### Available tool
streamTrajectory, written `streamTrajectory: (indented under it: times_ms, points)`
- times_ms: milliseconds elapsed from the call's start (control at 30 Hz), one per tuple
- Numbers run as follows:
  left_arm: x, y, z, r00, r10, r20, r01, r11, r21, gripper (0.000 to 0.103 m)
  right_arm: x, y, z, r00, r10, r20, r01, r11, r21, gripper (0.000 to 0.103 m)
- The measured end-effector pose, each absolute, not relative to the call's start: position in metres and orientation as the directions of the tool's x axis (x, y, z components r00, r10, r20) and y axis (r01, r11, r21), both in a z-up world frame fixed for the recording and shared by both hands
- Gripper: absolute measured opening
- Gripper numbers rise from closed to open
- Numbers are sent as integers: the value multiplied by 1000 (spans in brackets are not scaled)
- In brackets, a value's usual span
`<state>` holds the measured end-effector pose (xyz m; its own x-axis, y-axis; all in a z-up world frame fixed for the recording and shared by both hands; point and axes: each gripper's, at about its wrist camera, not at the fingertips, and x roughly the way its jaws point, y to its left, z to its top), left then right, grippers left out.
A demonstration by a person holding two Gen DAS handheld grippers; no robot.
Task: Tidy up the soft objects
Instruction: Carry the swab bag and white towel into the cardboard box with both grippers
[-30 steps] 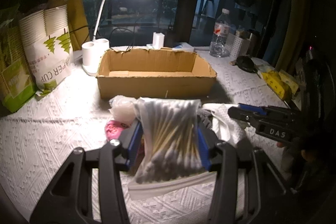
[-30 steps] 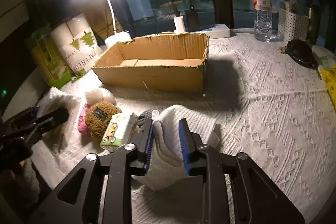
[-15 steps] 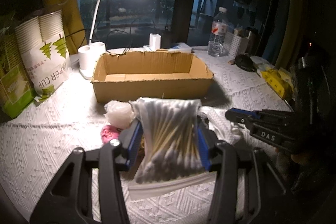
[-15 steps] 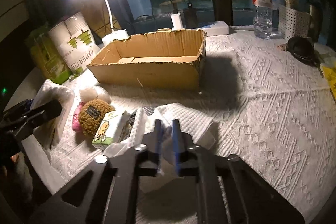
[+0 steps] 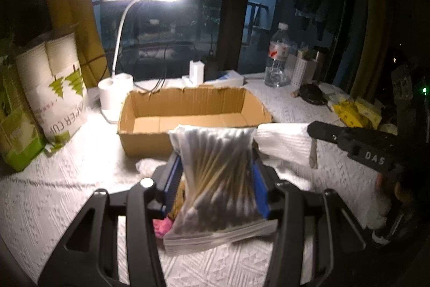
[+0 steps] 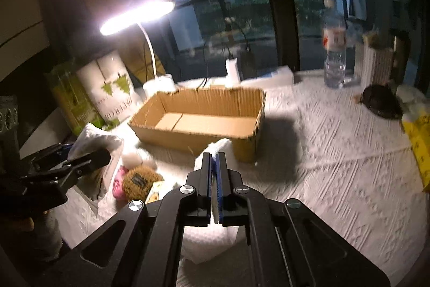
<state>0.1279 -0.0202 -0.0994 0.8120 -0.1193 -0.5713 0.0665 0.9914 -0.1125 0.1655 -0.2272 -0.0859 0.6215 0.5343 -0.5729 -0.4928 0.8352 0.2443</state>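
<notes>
Two grippers, crinkly cotton-swab bag [image 5: 219, 174], waffle-weave white towel [image 6: 212, 152], corrugated cardboard box [image 6: 199, 123]

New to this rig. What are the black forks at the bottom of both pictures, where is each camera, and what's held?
No robot here: a person holds a hand-held gripper in each hand, with a fisheye camera looking along its fingers. The left view shows the left gripper clamping a bag of cotton swabs. The right view shows the right gripper pinched shut on a white towel. On the tablecloth stand an empty cardboard box, a lamp, a bottle and a brown plush.
</notes>
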Motion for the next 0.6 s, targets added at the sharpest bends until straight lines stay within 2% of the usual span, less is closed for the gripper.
streamTrajectory:
  times_ms: [600]
  points:
    - [170,-10,-67,853,-132,-505,82,989,-119,49,190,-225,-38,682,541,-492,-515,833,203,3]
